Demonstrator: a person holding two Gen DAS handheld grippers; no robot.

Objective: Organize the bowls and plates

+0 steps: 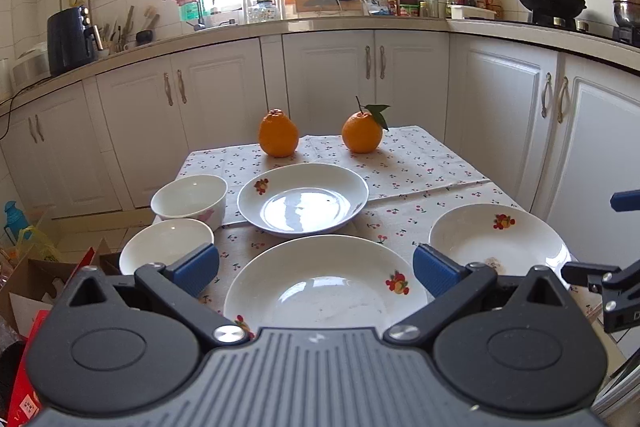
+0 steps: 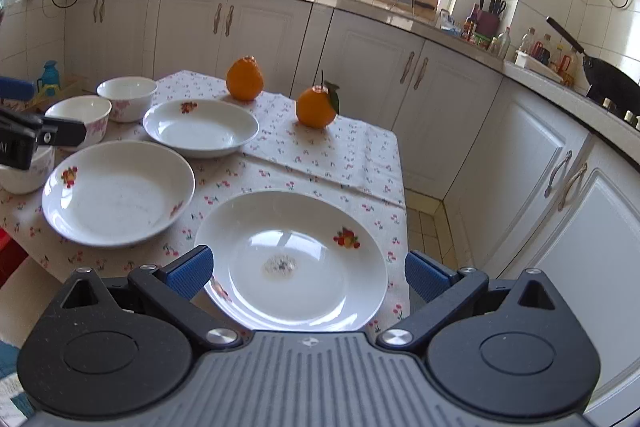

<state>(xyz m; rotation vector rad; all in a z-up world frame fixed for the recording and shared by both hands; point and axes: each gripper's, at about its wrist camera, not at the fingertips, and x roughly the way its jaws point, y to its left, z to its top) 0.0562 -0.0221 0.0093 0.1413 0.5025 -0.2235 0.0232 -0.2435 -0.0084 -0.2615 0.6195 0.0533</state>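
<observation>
While nothing is gripped, each tool hangs over its own plate.
Left gripper (image 1: 316, 269): jaws wide, empty, lower centre of the left view, above the near plate (image 1: 320, 287).
Right gripper (image 2: 309, 271): jaws wide, empty, above the right plate (image 2: 292, 259).
Far plate (image 1: 303, 198): mid-frame, before two oranges (image 1: 278, 133).
Bowls (image 1: 189, 202): left of the plates; a third shows at the right view's left edge.
Tablecloth (image 1: 420, 167): cherry-printed.

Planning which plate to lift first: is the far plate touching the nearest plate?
Apart. In the left wrist view a strip of cherry-print tablecloth shows between the far plate and the nearest plate; the right wrist view shows the gap too.
</observation>
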